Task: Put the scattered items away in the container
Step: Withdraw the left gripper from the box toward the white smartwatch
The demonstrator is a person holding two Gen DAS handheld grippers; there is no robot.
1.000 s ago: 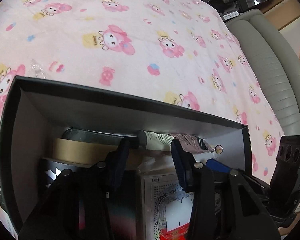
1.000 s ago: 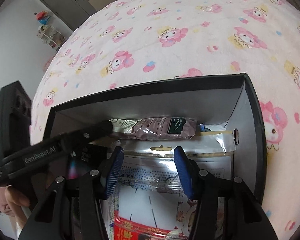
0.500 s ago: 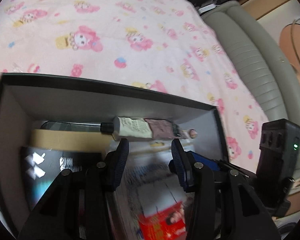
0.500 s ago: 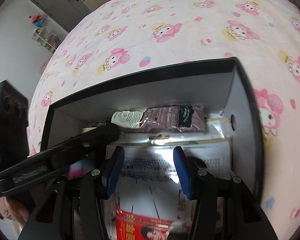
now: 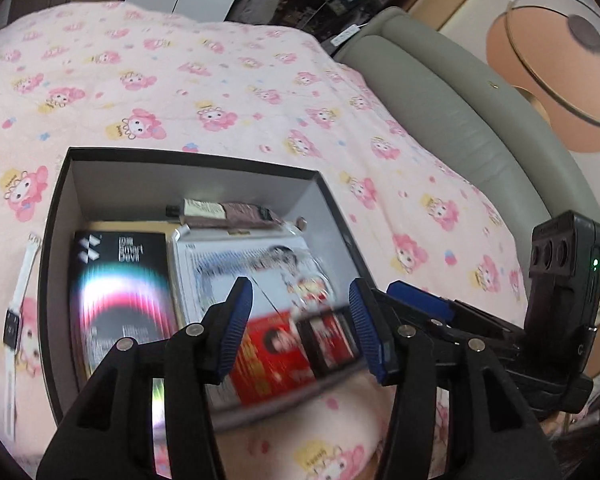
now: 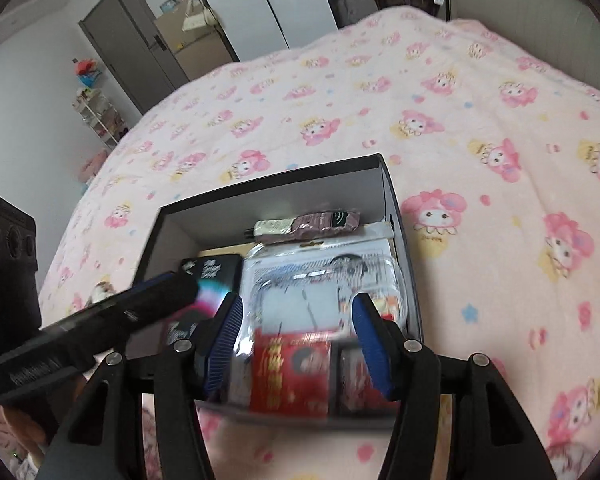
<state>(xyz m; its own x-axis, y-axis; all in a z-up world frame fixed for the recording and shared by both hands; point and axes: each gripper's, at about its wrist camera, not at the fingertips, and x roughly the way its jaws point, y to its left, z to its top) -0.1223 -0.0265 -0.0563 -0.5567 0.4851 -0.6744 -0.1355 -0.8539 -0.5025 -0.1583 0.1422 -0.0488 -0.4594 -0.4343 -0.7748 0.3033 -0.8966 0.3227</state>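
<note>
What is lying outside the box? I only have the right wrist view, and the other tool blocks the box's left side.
Observer: In the left wrist view, a white-strapped watch lies on the pink blanket, just outside the left wall of the box.
Operator: Are the left tongs holding anything?
Observer: No. The left tongs are open and empty, poised above the near end of the box, over the clear packet.
</note>
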